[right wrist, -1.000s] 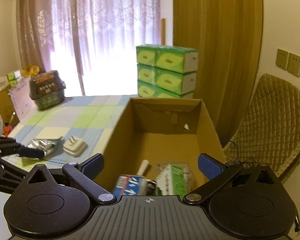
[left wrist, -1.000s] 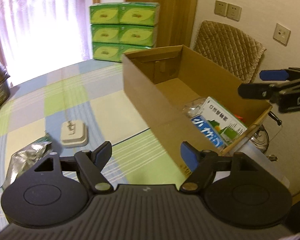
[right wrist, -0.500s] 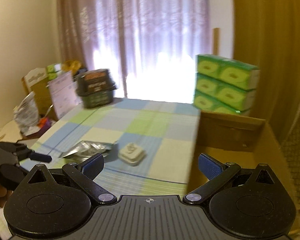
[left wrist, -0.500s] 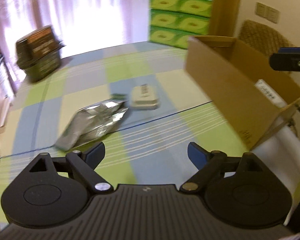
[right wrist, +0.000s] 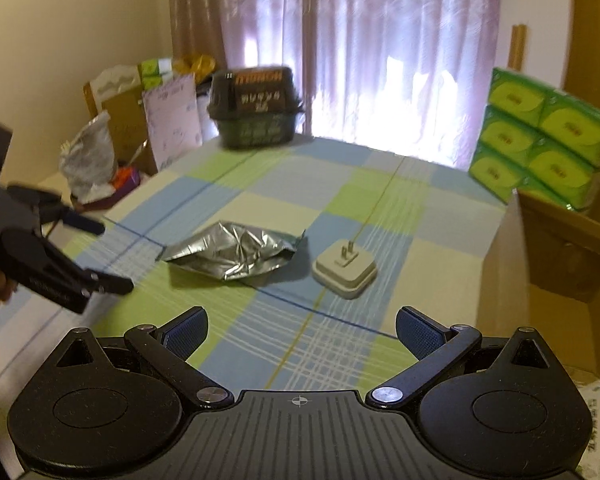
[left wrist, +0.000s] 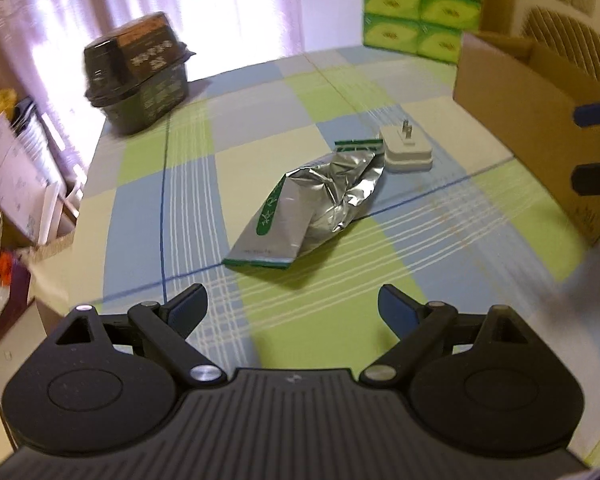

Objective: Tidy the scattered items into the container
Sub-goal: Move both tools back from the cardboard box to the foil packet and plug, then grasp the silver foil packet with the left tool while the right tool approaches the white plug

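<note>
A crumpled silver foil pouch (left wrist: pixel 316 208) (right wrist: pixel 232 254) with green print lies on the checked tablecloth. Just beyond it sits a white plug adapter (left wrist: pixel 406 151) (right wrist: pixel 346 270), prongs up. The cardboard box (left wrist: pixel 540 120) (right wrist: pixel 556 264) stands at the right. My left gripper (left wrist: pixel 292 310) is open and empty, hovering a short way before the pouch; it also shows at the left of the right wrist view as the left gripper (right wrist: pixel 104 254). My right gripper (right wrist: pixel 300 330) is open and empty, near the adapter and beside the box wall; its fingertips (left wrist: pixel 596 114) show at the right edge of the left wrist view.
A dark plastic container (left wrist: pixel 138 76) (right wrist: pixel 256 108) stands at the table's far left edge. Stacked green tissue packs (left wrist: pixel 420 4) (right wrist: pixel 540 136) sit behind the box. Papers and bags (right wrist: pixel 100 152) crowd a surface left of the table. A quilted chair back (left wrist: pixel 572 40) is behind the box.
Both grippers have swung left, away from the box interior, and now face the pouch and adapter on the tablecloth. The left one has come closer to the pouch. Both stay open.
</note>
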